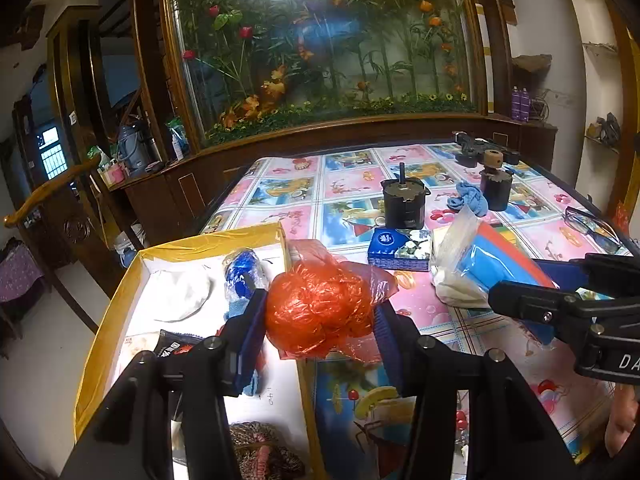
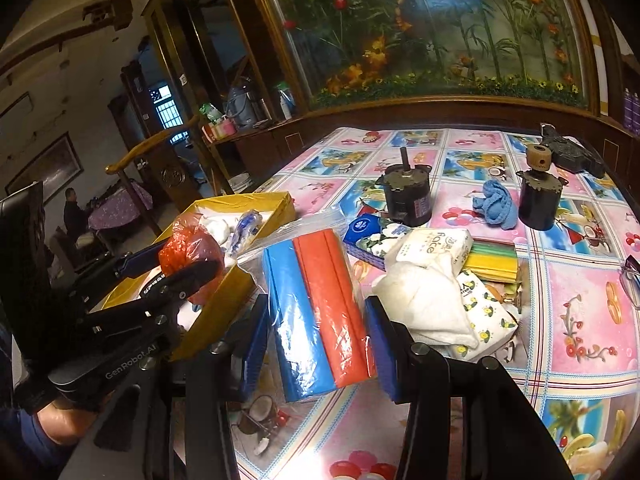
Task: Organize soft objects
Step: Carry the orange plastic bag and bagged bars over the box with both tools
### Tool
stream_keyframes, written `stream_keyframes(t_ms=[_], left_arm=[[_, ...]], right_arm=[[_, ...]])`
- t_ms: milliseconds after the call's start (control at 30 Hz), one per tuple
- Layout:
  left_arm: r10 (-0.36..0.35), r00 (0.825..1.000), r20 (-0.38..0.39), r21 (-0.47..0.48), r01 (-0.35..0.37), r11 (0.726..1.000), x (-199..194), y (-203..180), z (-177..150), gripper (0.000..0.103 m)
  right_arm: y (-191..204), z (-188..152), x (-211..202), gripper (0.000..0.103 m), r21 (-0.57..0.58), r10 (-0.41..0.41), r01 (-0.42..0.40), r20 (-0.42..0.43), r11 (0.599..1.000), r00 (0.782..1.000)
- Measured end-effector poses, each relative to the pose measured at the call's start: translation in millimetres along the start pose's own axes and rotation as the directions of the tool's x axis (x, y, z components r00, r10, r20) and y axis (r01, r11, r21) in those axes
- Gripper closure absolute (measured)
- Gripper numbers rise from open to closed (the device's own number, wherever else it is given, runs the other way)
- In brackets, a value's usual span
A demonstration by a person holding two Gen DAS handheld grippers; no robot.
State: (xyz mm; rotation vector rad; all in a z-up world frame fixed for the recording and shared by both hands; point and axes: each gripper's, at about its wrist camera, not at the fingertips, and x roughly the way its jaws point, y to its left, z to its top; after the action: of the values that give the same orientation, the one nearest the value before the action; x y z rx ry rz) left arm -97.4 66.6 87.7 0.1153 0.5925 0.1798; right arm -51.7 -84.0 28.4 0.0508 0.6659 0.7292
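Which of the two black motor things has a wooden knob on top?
The black cylindrical motor right of the crumpled blue cloth has the tan wooden knob. The other black motor, left of the cloth, has only a thin dark metal shaft on top.

2 motors, 3 tissue packs, 1 box.

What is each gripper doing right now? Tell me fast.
Left gripper: shut on the orange plastic bag, over the edge of the yellow box.
Right gripper: open around the blue and orange pack, not yet squeezing.
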Motion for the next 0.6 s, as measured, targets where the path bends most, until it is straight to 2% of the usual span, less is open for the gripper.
stream_keyframes(t_ms=[600], left_arm=[[0.036, 0.999, 0.017, -0.059, -0.035, 0.998, -6, 35, -8, 0.053]], right_arm=[[34, 6, 16, 0.052, -0.064, 0.003, -0.005, -0.032, 0.998, 0.999]])
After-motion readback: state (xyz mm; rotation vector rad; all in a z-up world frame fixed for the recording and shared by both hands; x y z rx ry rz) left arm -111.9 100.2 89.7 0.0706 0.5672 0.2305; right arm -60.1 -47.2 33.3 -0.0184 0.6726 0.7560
